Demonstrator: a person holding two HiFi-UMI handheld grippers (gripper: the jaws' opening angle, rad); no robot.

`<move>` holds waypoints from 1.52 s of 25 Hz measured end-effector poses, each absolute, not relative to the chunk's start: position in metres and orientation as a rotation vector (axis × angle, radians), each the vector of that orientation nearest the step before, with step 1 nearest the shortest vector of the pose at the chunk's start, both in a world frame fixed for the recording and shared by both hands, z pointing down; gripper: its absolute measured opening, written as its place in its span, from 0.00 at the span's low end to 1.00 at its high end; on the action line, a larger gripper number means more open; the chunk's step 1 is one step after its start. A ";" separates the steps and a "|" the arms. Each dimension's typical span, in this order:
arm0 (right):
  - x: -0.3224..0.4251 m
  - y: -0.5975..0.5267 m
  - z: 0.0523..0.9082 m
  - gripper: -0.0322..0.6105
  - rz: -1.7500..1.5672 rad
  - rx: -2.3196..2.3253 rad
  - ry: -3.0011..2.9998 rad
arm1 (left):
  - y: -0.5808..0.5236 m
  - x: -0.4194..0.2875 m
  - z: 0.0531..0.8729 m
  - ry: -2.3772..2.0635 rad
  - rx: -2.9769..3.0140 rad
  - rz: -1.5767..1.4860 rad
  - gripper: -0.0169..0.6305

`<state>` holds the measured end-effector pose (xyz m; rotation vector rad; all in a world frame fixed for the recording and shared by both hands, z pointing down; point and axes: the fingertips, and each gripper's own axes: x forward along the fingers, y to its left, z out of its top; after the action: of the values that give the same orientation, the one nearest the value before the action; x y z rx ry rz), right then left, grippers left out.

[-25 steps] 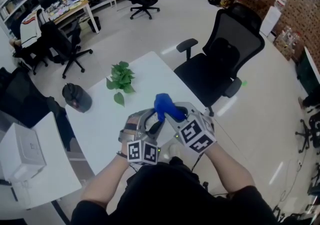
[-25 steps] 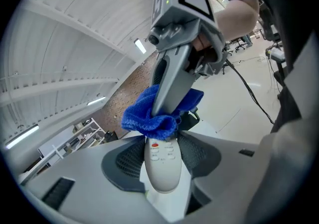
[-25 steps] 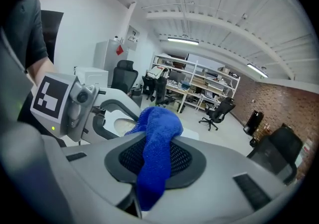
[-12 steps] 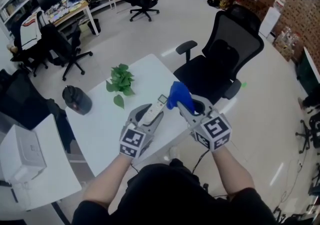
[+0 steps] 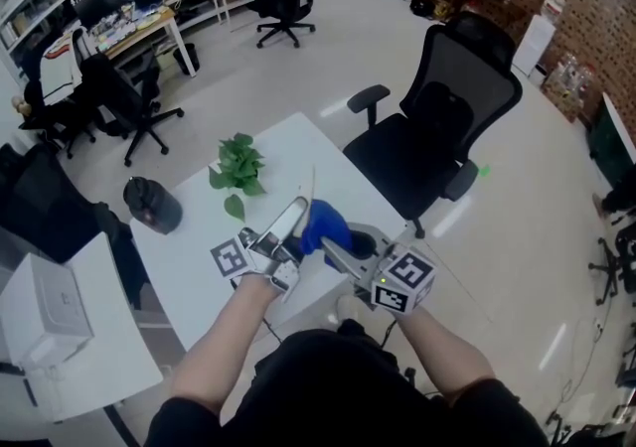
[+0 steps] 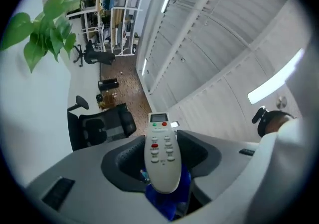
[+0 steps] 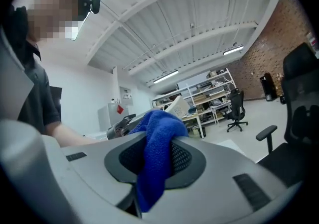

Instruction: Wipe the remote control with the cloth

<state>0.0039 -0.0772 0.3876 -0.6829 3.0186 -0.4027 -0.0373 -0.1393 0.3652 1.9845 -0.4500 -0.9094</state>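
One remote control (image 5: 289,221): I see it white and slim, clamped in the left claw, lifted over the bench near the middle of the head view, its display end pointing to about 1 o'clock. In the left gripper view its button face looks back at the camera.
Cloth (image 5: 324,225): blue, bunched, at 3 o'clock of the remote and right against it. In the left gripper view a fold of it shows under the remote's near end.
Left claw (image 6: 162,154): jaws fairly wide, both sides pressed on the remote's body.
Right claw (image 7: 157,154): jaws narrow, pinching the cloth, which rises above them and hangs below them.
Hands: I see the person's forearms reach in from 6 o'clock, one to each claw.
Bench (image 5: 195,254): white, under both claws.
Plant (image 5: 238,166): green leaves on the bench, at 11 o'clock of the remote, well apart.
Dark cap (image 5: 152,201): at the bench's edge, 9 o'clock of the remote.
Office chair (image 5: 437,132): black, on the floor past the bench, at 2 o'clock.
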 end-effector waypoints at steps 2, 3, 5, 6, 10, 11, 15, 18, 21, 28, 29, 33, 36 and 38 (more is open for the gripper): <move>0.001 -0.077 0.388 0.18 -0.391 -0.654 3.039 | -0.133 -0.031 0.366 -0.400 1.998 -0.890 0.34; 0.001 -0.078 0.388 0.18 -0.385 -0.650 3.043 | -0.130 -0.028 0.366 -0.381 2.006 -0.875 0.34; 0.005 -0.083 0.385 0.18 -0.377 -0.661 3.035 | -0.124 -0.024 0.366 -0.349 2.027 -0.837 0.34; 0.008 -0.086 0.383 0.18 -0.373 -0.674 3.027 | -0.120 -0.021 0.367 -0.334 2.040 -0.813 0.34; 0.025 -0.105 0.373 0.18 -0.343 -0.738 2.999 | -0.105 -0.010 0.371 -0.267 2.084 -0.720 0.34; 0.029 -0.110 0.370 0.18 -0.331 -0.756 2.991 | -0.102 -0.007 0.373 -0.251 2.091 -0.702 0.34; 0.046 -0.124 0.353 0.18 -0.287 -0.811 2.950 | -0.097 -0.001 0.378 -0.235 2.099 -0.677 0.34; 0.050 -0.116 0.349 0.18 -0.287 -0.796 2.940 | -0.106 -0.009 0.376 -0.281 2.081 -0.725 0.34; 0.036 -0.094 0.362 0.18 -0.304 -0.718 3.000 | -0.121 -0.023 0.371 -0.340 2.051 -0.794 0.34; 0.010 -0.070 0.390 0.18 -0.364 -0.588 3.094 | -0.122 -0.015 0.365 -0.306 2.058 -0.785 0.34; 0.012 -0.072 0.390 0.18 -0.365 -0.595 3.089 | -0.119 -0.011 0.368 -0.293 2.064 -0.762 0.34; 0.029 -0.087 0.385 0.18 -0.369 -0.674 3.046 | -0.102 0.000 0.379 -0.240 2.116 -0.627 0.34; 0.041 -0.098 0.382 0.18 -0.354 -0.737 3.019 | -0.089 0.007 0.390 -0.205 2.153 -0.527 0.34; 0.046 -0.103 0.380 0.18 -0.347 -0.764 3.010 | -0.084 0.010 0.396 -0.205 2.172 -0.482 0.34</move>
<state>0.0462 -0.1027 0.3798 -0.7645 3.0099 -0.3469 0.0098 -0.0845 0.3962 2.1719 -0.2054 -0.4821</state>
